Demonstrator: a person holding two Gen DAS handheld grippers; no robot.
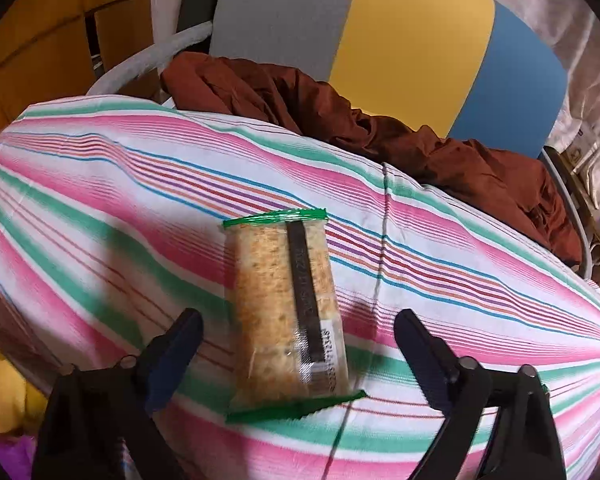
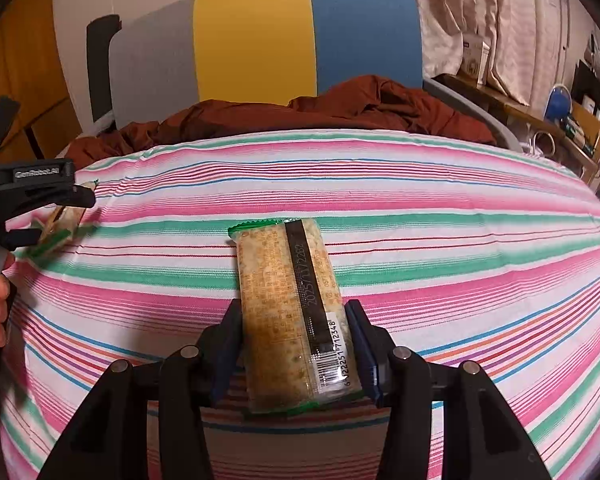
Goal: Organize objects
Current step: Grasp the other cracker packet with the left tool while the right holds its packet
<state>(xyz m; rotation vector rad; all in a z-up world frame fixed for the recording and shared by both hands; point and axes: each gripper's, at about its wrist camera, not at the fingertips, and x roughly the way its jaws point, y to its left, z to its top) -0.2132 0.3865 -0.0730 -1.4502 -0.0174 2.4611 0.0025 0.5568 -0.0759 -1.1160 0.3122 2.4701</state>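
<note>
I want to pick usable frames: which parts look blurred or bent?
Left wrist view: the clear green-edged cracker packet is soft, its near seal smeared. Right wrist view: the packet's barcode is sharp, the left gripper blurred. Both: the striped cloth bows.

2 green-edged cracker packs (image 1: 284, 312) (image 2: 296, 312) lie lengthwise on striped cloth (image 1: 460, 240).

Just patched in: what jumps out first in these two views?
The striped cloth fills both views. The right tongs clamp a snack pack above it, and a second pack lies flat between the open left tongs. A rust-brown cloth is heaped behind.
</note>
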